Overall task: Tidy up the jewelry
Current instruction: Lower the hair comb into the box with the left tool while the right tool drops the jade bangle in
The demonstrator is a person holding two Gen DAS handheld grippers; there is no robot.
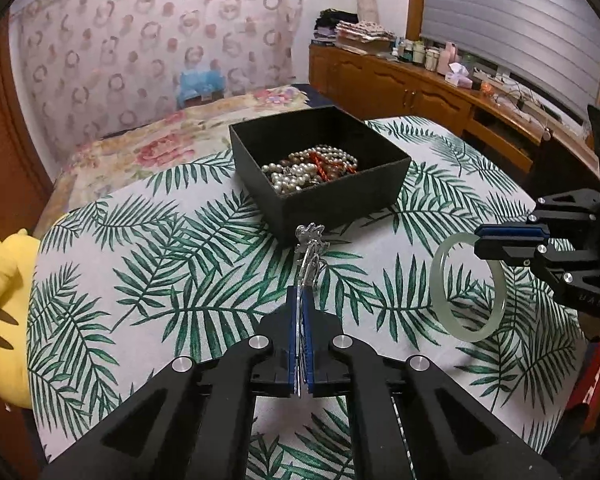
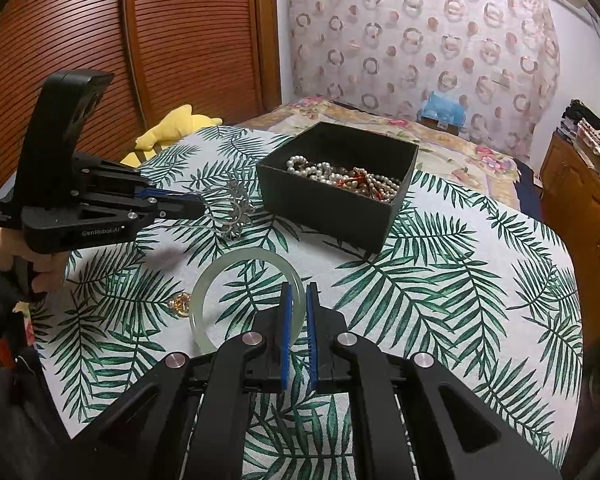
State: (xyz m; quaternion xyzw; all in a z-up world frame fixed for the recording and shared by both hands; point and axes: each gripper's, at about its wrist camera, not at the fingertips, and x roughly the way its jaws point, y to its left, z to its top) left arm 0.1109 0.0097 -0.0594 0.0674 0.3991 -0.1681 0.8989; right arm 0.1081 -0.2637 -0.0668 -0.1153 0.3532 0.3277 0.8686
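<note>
- Where the left-wrist frame cuts off at far left, only part of a yellow plush toy (image 1: pixel 2 300) shows; in the right-wrist view its far end sits upper left of centre, behind the leaf-print cloth (image 2: pixel 440 280).
- Left gripper (image 1: pixel 300 300): blue pads pressed together on a silver ornamental piece (image 1: pixel 310 254) that sticks out past the tips, bottom centre of the left-wrist frame. Its fine shape is hard to make out; filigree, leaf-like lobes in the right-wrist view, centre left, held clear above the cloth.
- A person's hand (image 2: pixel 4 252) on the left gripper's handle is cut by the left edge of the right-wrist frame.
- Small gold-coloured item (image 2: pixel 181 303) on the cloth, lower left of centre; too small to identify.
- Pale green bangle (image 2: pixel 244 264): smooth, translucent, round. Near side hidden behind the right gripper (image 2: pixel 299 304).
- Right gripper: jaws at a narrow gap, pads clamped on the bangle's rim; bangle hangs from the tips at right of the left-wrist frame.
- Black open box (image 2: pixel 328 204), upper centre, rests on the cloth; contains a tangle of pearl strands (image 2: pixel 340 178) with red-orange beads mixed in. Individual strands cannot be separated.
</note>
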